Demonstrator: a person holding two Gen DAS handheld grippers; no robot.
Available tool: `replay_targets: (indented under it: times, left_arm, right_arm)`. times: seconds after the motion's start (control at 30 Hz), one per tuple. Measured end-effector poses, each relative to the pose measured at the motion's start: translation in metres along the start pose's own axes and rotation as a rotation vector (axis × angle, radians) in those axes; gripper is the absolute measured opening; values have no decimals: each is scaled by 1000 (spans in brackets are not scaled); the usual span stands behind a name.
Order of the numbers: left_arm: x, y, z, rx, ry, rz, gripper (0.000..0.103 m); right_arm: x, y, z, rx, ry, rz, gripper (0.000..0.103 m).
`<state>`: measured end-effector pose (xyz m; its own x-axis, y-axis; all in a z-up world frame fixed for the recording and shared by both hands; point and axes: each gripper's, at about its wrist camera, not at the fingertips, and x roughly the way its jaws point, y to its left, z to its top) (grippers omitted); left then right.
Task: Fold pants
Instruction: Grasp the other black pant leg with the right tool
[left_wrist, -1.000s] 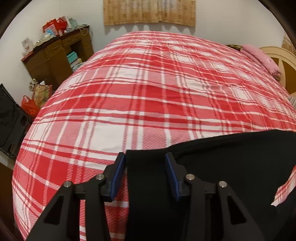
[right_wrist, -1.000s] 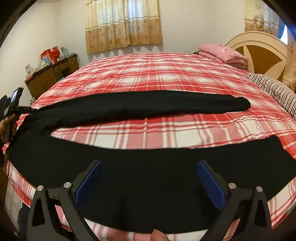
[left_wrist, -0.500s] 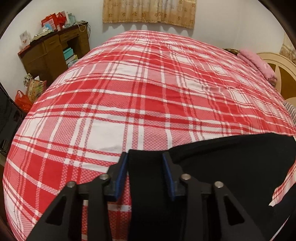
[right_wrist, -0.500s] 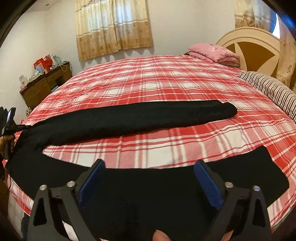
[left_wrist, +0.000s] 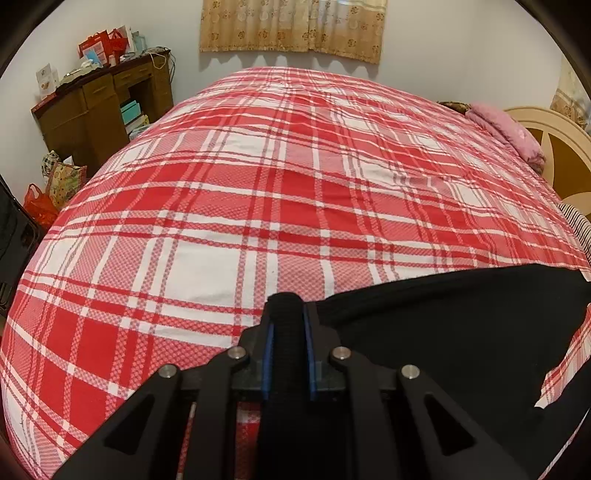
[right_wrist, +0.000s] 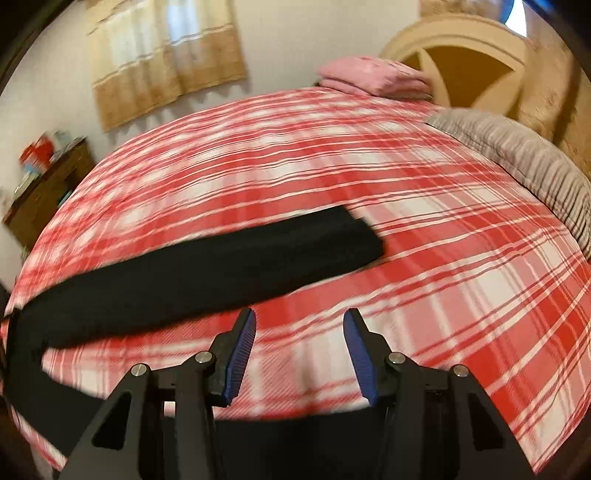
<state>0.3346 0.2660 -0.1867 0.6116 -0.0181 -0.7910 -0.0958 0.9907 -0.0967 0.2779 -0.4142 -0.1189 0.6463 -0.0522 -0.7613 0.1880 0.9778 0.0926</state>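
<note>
Two tongs: left tongs (left_wrist: 287, 354) pinch soft black pants (left_wrist: 443, 332); right tongs (right_wrist: 299, 354) gape over plaid bedspread (right_wrist: 406, 295).

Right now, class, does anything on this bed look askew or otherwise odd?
Nothing damaged or spilled. The black pants lie unfolded, legs splayed apart on the plaid bedspread; the left gripper pinches a bunched edge, and the right gripper is open.

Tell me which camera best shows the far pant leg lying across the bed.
The right wrist view: the far pant leg stretches across the plaid bedspread to its cuff, though motion-blurred. The left wrist view shows only black fabric near the waist, pinched in the left gripper, not that leg.
</note>
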Motion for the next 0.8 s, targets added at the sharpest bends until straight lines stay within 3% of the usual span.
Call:
replay_targets:
  times: [0.2,0.37,0.8]
  left_arm:
    - [1,-2,-1,13,4,23,15]
    - [3,-3,-2,14,4,38,15]
    - [7,-5,-2,14,6,58,15]
  right_arm:
    - [38,-28,44,16,26,-57,51]
    - [76,-34,76,22,61,-42,51]
    - [165,-36,107,33,195,5,51]
